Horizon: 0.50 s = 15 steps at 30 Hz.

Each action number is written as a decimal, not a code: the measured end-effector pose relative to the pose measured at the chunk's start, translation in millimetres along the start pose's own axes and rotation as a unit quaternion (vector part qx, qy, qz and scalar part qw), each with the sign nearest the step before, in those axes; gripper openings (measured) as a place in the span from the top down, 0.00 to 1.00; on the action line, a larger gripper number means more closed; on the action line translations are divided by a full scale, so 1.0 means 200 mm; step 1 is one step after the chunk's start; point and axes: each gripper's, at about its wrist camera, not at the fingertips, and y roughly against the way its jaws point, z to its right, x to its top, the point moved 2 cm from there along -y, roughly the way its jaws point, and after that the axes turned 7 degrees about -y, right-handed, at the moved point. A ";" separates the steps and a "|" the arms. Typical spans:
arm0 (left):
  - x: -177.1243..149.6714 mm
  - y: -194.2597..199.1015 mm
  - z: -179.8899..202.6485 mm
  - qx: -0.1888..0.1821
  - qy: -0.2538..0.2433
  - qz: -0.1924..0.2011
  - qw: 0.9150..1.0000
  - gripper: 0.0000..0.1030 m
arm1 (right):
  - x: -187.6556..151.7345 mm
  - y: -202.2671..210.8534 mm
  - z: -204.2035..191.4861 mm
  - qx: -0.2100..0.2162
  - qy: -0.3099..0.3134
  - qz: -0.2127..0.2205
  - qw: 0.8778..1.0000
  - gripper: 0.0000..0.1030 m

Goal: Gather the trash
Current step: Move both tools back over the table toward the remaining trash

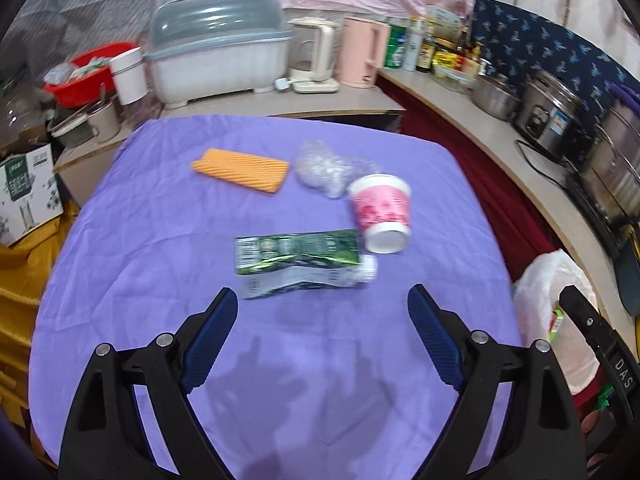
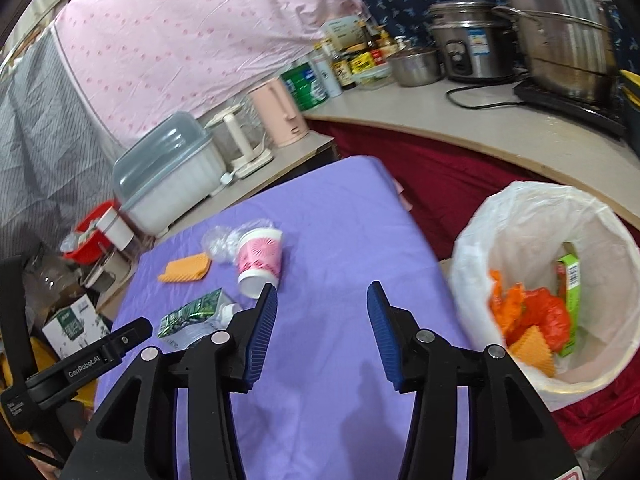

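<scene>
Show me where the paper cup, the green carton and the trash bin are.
paper cup (image 1: 382,208), left wrist view, on its pink side band.
green carton (image 1: 298,258), left wrist view, on its crumpled middle.
trash bin (image 2: 516,216), right wrist view, on its white liner's rim.

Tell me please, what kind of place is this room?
Most likely a small home kitchen. A steel rice cooker and a large steel pot stand on the pale counter, a pink electric kettle stands beside a lidded plastic dish rack, and sauce bottles crowd the corner.
</scene>
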 end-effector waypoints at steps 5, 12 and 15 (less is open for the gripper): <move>0.01 -0.06 -0.19 0.017 0.020 -0.007 1.000 0.20 | -0.04 -0.16 -0.15 0.008 0.014 -0.021 1.000 0.52; 0.06 -0.18 -0.42 0.031 0.047 -0.017 0.998 0.20 | -0.06 -0.45 -0.32 0.015 0.030 -0.052 0.998 0.46; 0.10 -0.25 -0.49 0.033 0.060 -0.022 0.997 0.20 | -0.05 -0.56 -0.37 0.014 0.037 -0.060 0.997 0.42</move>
